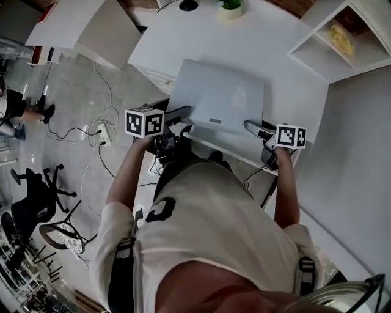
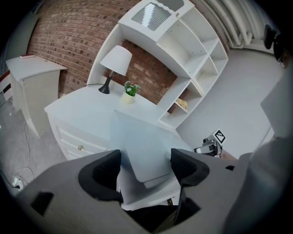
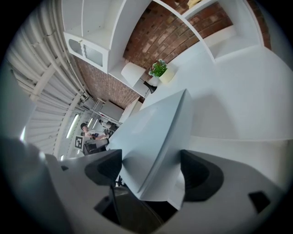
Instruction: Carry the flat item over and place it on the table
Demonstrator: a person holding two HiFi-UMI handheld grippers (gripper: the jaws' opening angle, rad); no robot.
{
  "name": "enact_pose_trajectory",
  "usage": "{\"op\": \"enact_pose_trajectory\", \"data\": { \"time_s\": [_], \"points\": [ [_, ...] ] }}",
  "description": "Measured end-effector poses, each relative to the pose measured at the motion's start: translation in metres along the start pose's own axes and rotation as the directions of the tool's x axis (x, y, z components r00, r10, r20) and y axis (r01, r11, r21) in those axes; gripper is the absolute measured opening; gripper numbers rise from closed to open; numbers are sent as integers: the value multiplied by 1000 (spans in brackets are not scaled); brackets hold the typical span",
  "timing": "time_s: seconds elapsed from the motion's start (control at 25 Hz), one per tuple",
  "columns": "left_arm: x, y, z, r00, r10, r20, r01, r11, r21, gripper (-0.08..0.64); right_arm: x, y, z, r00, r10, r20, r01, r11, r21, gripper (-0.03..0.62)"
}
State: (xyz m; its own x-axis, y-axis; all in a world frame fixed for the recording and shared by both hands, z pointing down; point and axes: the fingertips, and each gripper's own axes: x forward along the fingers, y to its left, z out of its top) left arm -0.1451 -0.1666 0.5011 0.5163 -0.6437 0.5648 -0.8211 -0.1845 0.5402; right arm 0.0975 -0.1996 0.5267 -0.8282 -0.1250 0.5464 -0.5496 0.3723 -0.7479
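The flat item (image 1: 217, 98) is a thin grey slab that looks like a closed laptop. It sits level over the near part of the white table (image 1: 183, 36); I cannot tell whether it touches the top. My left gripper (image 1: 182, 121) is shut on its near left corner, and my right gripper (image 1: 255, 128) is shut on its near right corner. In the left gripper view the slab (image 2: 142, 146) runs away from between the jaws. The right gripper view shows the slab (image 3: 155, 137) almost edge-on between the pads. Its underside is hidden.
A lamp (image 2: 115, 61) and a small potted plant (image 1: 230, 7) stand at the table's far side. A white shelf unit (image 1: 342, 36) rises at the right. On the floor to the left are a power strip with cables (image 1: 101, 131), an office chair (image 1: 36, 202) and a second white cabinet (image 1: 79, 24).
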Motion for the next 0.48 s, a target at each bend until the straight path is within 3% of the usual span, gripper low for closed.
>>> {"op": "enact_pose_trajectory", "data": {
  "time_s": [0.24,0.48],
  "points": [
    [7,48,37,997,-64,-35,65,998,24,337,39,14,23,998,-65,6,64,996,64,382],
    [22,90,49,991,-107,-82,112,991,67,337,80,11,23,994,-104,27,100,988,121,382]
  ]
}}
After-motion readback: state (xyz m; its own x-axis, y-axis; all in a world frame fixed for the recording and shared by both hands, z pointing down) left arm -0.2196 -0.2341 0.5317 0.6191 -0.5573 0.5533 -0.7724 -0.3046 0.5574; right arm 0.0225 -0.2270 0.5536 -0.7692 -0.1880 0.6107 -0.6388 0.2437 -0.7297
